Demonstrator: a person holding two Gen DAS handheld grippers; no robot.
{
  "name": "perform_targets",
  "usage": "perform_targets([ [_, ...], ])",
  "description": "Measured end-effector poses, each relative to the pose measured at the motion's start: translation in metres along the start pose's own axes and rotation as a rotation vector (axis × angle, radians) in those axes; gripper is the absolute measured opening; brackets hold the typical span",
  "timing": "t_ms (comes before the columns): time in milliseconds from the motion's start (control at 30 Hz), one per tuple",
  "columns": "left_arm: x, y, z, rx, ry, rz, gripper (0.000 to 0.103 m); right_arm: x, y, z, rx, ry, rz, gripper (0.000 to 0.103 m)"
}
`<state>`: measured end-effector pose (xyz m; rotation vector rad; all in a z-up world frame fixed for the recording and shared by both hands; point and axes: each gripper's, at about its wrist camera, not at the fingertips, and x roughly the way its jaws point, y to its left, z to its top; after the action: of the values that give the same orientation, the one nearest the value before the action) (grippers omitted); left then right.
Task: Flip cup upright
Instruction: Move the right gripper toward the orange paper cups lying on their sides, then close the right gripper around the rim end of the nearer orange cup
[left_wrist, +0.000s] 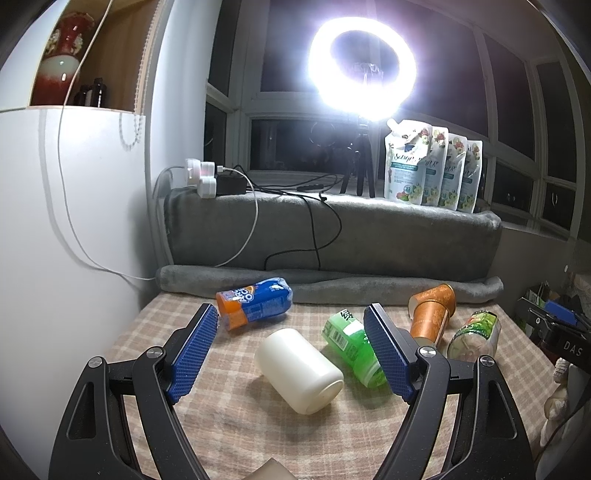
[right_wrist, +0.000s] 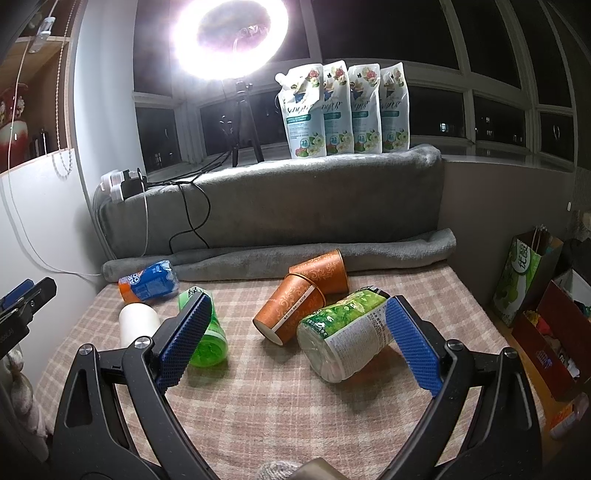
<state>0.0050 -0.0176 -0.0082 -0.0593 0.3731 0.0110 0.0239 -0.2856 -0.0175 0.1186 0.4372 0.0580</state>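
A white cup (left_wrist: 300, 371) lies on its side on the checked cloth, between and just beyond the fingers of my open left gripper (left_wrist: 291, 314); it also shows in the right wrist view (right_wrist: 137, 326). Two orange paper cups (right_wrist: 290, 314) (right_wrist: 325, 275) lie on their sides mid-table, also seen in the left wrist view (left_wrist: 430, 317). My right gripper (right_wrist: 297, 308) is open and empty, with a clear green-labelled bottle (right_wrist: 343, 338) lying between its fingers.
A green bottle (left_wrist: 351, 341) and a blue-orange bottle (left_wrist: 255, 304) lie on the cloth. A grey blanket-covered ledge (right_wrist: 295, 199) stands behind, with refill pouches (right_wrist: 343, 110), a ring light (left_wrist: 364, 61) and cables. Bags and boxes (right_wrist: 546, 295) stand at right.
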Motion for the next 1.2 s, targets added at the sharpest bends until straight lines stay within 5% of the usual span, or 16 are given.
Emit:
perform_targets([
  [200, 0.004, 0.011, -0.006, -0.003, 0.048, -0.013, 0.081, 0.011, -0.011, 0.0, 0.04, 0.139, -0.004, 0.097],
  [400, 0.015, 0.011, -0.02, -0.014, 0.105, -0.045, 0.081, 0.024, -0.034, 0.002, 0.076, 0.123, -0.005, 0.097],
  [633, 0.02, 0.012, -0.033, -0.007, 0.177, -0.056, 0.081, 0.058, -0.053, 0.014, 0.176, 0.21, 0.105, 0.097],
  [900, 0.022, 0.018, -0.039, 0.0, 0.204, -0.052, 0.081, 0.116, -0.043, 0.041, 0.203, 0.432, 0.195, 0.087],
  [1200, 0.021, 0.027, -0.044, -0.031, 0.228, -0.071, 0.081, 0.187, -0.015, 0.041, 0.204, 0.717, 0.172, 0.077],
])
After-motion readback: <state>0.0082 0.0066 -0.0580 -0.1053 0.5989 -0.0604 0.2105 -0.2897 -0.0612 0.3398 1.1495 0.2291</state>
